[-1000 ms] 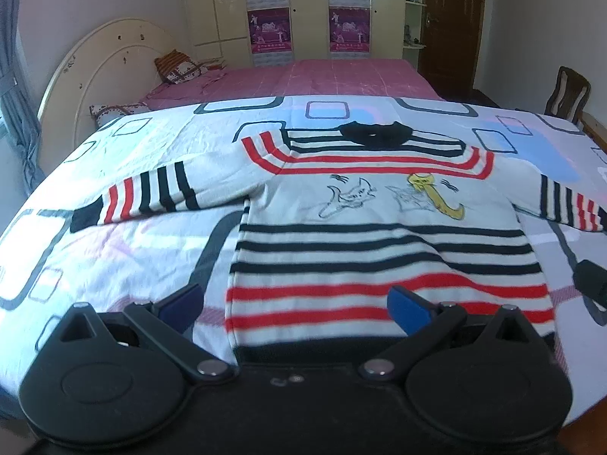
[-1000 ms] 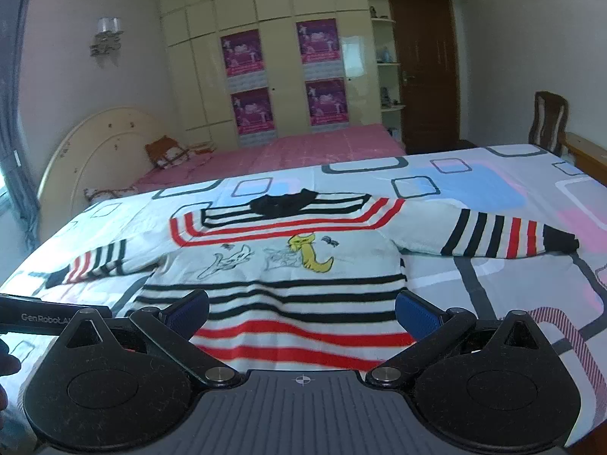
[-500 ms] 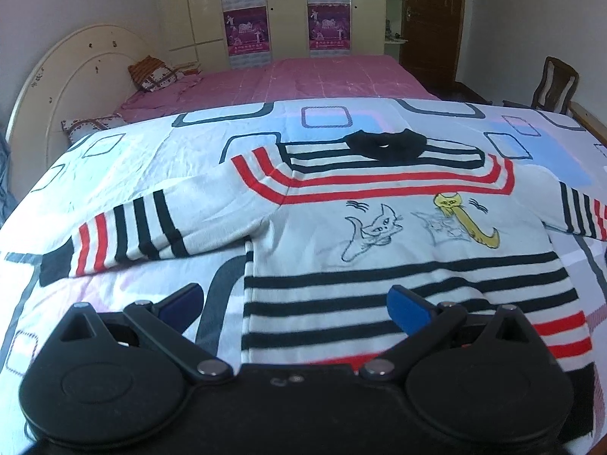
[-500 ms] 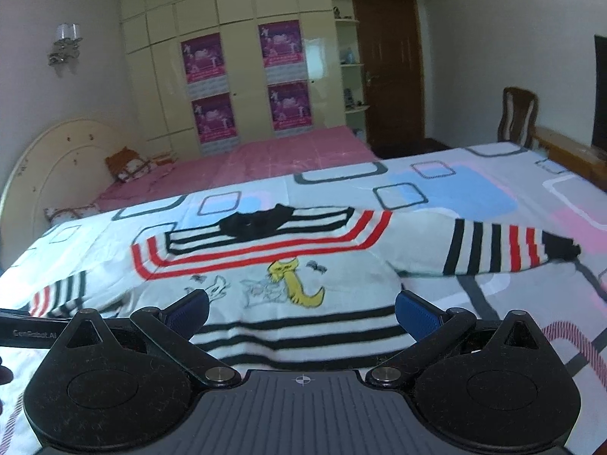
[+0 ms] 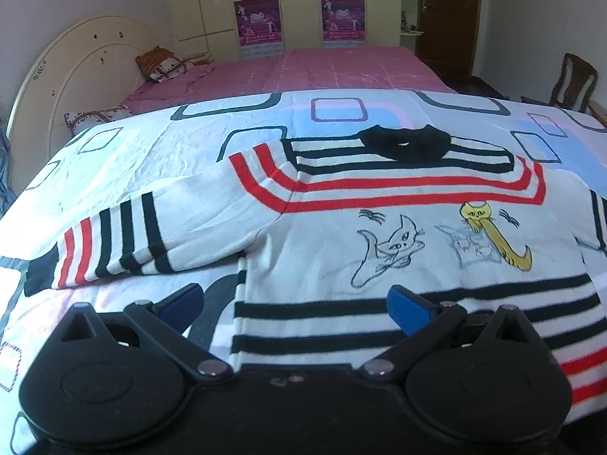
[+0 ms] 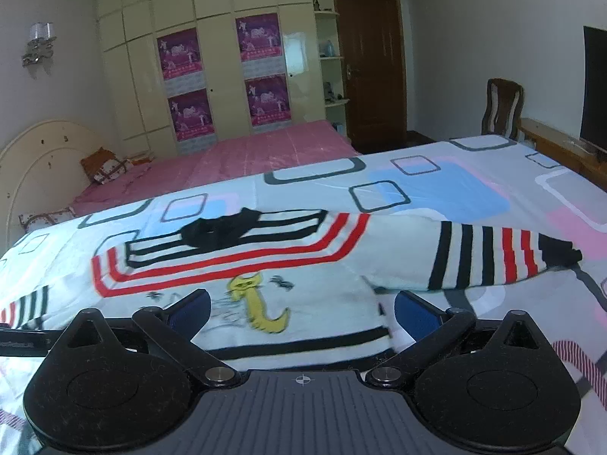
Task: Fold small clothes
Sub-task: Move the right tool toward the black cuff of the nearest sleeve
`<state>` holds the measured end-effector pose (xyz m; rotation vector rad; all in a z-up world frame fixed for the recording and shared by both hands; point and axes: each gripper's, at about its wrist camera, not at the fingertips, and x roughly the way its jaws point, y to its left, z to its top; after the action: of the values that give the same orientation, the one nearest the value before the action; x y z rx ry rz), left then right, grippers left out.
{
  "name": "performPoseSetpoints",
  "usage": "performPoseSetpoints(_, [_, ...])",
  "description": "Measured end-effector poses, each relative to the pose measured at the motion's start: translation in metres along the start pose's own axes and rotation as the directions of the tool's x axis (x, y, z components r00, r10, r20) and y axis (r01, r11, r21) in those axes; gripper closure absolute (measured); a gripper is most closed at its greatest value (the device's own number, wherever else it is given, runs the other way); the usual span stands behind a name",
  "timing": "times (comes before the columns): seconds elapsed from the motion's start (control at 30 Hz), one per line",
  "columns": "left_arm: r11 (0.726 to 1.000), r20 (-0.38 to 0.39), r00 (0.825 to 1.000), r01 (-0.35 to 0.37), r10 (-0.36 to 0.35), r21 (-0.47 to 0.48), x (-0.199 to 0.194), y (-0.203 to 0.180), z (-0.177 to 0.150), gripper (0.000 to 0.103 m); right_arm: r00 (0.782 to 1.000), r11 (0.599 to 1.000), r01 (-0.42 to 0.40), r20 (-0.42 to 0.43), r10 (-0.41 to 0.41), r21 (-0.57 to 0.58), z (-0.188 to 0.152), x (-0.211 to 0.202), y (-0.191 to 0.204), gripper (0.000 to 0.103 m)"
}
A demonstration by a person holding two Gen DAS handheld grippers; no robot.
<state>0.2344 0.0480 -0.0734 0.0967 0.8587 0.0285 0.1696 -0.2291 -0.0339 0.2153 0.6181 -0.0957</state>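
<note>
Left claw: we see our left gripper (image 5: 294,303) with its blue fingers (image 5: 408,309) spread wide apart and nothing between them, poised over the sweater's lower left edge.
Right claw: our right gripper (image 6: 301,313) also stands wide apart and empty, over the chest print near the right armpit.
Sweater: the striped sweater (image 5: 398,235) lies flat, front up, on the patterned bedspread (image 5: 151,151), black collar (image 5: 404,144) at the far end, sleeves out to both sides.
Left view only: we get the whole left sleeve (image 5: 125,239) down to its black cuff, and both cat drawings (image 5: 390,250).
Right view only: we see the right sleeve (image 6: 485,256) to its cuff, the yellow cat (image 6: 260,303) sharply, a wall lamp (image 6: 38,47), a dark screen (image 6: 593,91) on the right, and a sliver of the other tool at the left edge.
Both views: pink bed (image 5: 322,68), wardrobe with posters (image 6: 224,72), brown door (image 6: 370,64), chair (image 6: 502,108).
Since a second ago: both views have closed in toward the collar; the red hem stripes that filled the lower frame are now mostly out of sight. Both claws have stayed as wide as they were.
</note>
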Motion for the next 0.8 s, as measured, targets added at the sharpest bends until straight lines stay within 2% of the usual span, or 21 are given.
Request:
performPoseSetpoints(0.2, [1.0, -0.006, 1.0, -0.018, 0.018, -0.007, 0.016, -0.033, 0.008, 0.0, 1.0, 1.0, 0.027, -0.012, -0.026, 0.014, 0.009, 0.03, -0.058, 0.001])
performPoseSetpoints(0.23, [1.0, -0.01, 1.0, -0.019, 0.019, -0.005, 0.02, -0.039, 0.009, 0.0, 0.999, 0.999, 0.034, -0.012, -0.034, 0.013, 0.01, 0.033, -0.067, 0.004])
performPoseSetpoints(0.27, [1.0, -0.015, 1.0, -0.021, 0.021, -0.004, 0.023, -0.045, 0.01, 0.0, 0.999, 0.999, 0.041, -0.019, -0.041, 0.015, 0.012, 0.038, -0.08, 0.019])
performPoseSetpoints(0.3, [1.0, -0.017, 1.0, -0.018, 0.018, -0.004, 0.026, -0.051, 0.012, 0.0, 0.999, 0.999, 0.046, -0.031, -0.045, 0.024, 0.013, 0.043, -0.09, 0.026])
performPoseSetpoints(0.33, [1.0, -0.017, 1.0, -0.016, 0.016, -0.003, 0.029, -0.056, 0.013, 0.001, 0.998, 0.998, 0.056, -0.042, -0.054, 0.039, 0.013, 0.049, -0.102, 0.03])
performPoseSetpoints(0.53, [1.0, -0.035, 0.999, -0.016, 0.017, 0.022, 0.05, -0.089, 0.02, 0.002, 0.985, 0.982, 0.152, -0.096, -0.141, 0.111, 0.012, 0.075, -0.171, 0.029])
performPoseSetpoints(0.73, [0.998, -0.037, 0.999, -0.012, 0.014, 0.057, 0.063, -0.117, 0.026, 0.005, 0.959, 0.941, 0.261, -0.166, -0.228, 0.216, 0.007, 0.098, -0.243, 0.03])
performPoseSetpoints(0.8, [0.998, -0.035, 0.999, -0.012, 0.014, 0.061, 0.067, -0.123, 0.029, 0.007, 0.949, 0.926, 0.292, -0.19, -0.25, 0.24, 0.006, 0.105, -0.263, 0.042])
